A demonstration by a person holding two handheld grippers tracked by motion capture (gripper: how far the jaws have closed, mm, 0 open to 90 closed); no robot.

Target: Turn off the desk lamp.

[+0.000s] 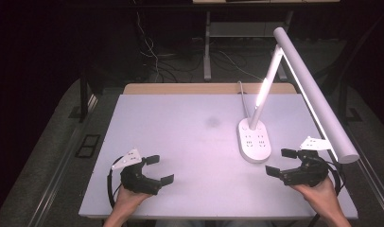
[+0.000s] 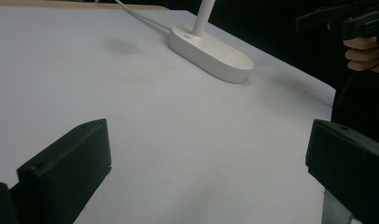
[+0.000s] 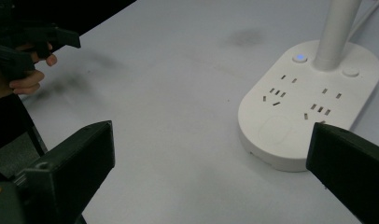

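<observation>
**Two open grippers near a lit desk lamp**

Two black two-jaw grippers are held low at the near edge of the pale grey table, both released, jaws spread wide and holding nothing. The left gripper sits at the near left, well apart from any object. The right gripper sits at the near right, just beside the white oval lamp base with built-in sockets, not touching it.

From that base a white jointed stem rises to a long white tubular lamp head, which reaches out over the right gripper. In the right gripper view a small button glowing blue lies left of the stem foot, a plain white button to its right.

Judgement: the work in hand looks like a reach for the base controls. The right gripper should approach low, under the lamp head, and press squarely with one jaw tip.

The white cable runs off the far edge; its end is hidden. Surroundings are too dark to assess.
</observation>
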